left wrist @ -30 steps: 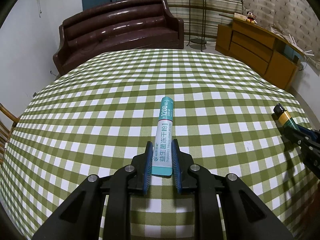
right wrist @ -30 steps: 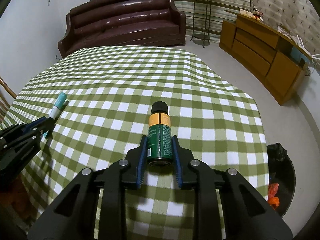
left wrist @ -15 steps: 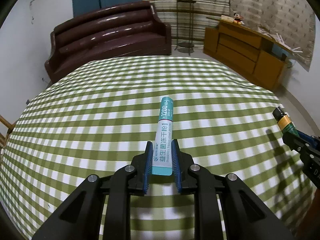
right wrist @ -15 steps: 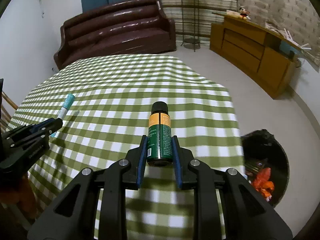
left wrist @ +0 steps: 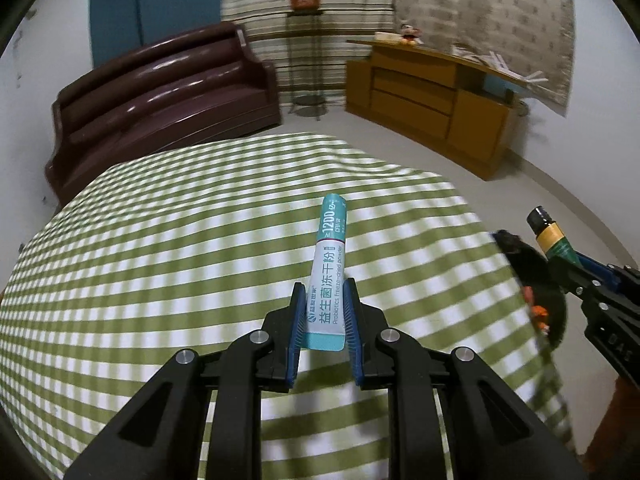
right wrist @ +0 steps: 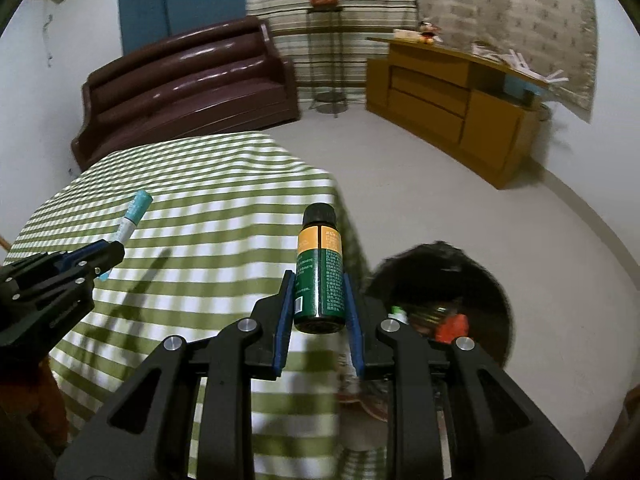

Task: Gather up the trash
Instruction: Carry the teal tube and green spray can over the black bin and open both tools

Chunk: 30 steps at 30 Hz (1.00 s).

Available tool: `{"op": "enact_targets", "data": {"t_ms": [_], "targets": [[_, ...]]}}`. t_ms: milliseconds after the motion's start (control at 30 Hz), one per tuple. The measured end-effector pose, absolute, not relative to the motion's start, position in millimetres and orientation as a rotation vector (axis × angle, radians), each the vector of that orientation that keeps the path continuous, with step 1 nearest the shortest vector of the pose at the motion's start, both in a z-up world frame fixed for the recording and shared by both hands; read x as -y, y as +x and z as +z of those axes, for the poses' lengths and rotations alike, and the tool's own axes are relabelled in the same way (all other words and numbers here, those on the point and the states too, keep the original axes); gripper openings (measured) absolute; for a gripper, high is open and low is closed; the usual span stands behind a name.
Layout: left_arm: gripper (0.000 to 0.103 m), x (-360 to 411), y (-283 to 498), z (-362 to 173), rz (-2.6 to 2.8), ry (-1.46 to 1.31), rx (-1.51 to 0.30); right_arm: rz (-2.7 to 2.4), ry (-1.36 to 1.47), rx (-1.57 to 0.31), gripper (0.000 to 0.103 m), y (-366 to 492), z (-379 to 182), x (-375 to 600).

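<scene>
My left gripper point(left wrist: 323, 312) is shut on a teal and white powder sachet point(left wrist: 329, 264), held above the green checked tablecloth point(left wrist: 180, 240). Between the pads of my right gripper point(right wrist: 318, 300), which is shut, sits a green bottle point(right wrist: 319, 276) with an orange band and a black cap. It hangs at the table's right edge, beside a black-lined trash bin point(right wrist: 448, 280) on the floor that holds orange and other scraps. The right gripper and bottle point(left wrist: 554, 240) show at the right of the left wrist view, the left gripper and sachet point(right wrist: 134, 216) at the left of the right wrist view.
A dark brown sofa point(left wrist: 160, 96) stands beyond the table. A wooden sideboard point(right wrist: 452, 100) lines the right wall, and a plant stand point(right wrist: 324, 40) sits in the far corner. Pale open floor point(right wrist: 460, 208) lies between the table, the bin and the sideboard.
Both grippers have swung to the right across the table, each keeping its item. The trash bin has come further into the right wrist view and now shows in the left wrist view.
</scene>
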<state>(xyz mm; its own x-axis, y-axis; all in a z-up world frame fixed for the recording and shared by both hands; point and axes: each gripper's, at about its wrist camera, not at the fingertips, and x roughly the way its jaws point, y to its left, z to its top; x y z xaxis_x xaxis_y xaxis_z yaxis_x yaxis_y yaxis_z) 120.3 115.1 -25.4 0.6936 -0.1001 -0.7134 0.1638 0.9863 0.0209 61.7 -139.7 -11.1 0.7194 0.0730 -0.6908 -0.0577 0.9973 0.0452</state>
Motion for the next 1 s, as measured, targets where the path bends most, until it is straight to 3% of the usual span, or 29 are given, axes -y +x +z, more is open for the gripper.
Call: {"op": "enact_targets", "data": {"t_ms": [433,1000], "targets": [[0.020,7,116,-32,-0.314,0.175,-0.776,-0.054,0.064,-0.746,0.023,50,-19,215],[0.020,83,136,-43,-0.374,0.236,-0.783,-0.108,0.140,-0.743,0.023,55,-29,267]]}}
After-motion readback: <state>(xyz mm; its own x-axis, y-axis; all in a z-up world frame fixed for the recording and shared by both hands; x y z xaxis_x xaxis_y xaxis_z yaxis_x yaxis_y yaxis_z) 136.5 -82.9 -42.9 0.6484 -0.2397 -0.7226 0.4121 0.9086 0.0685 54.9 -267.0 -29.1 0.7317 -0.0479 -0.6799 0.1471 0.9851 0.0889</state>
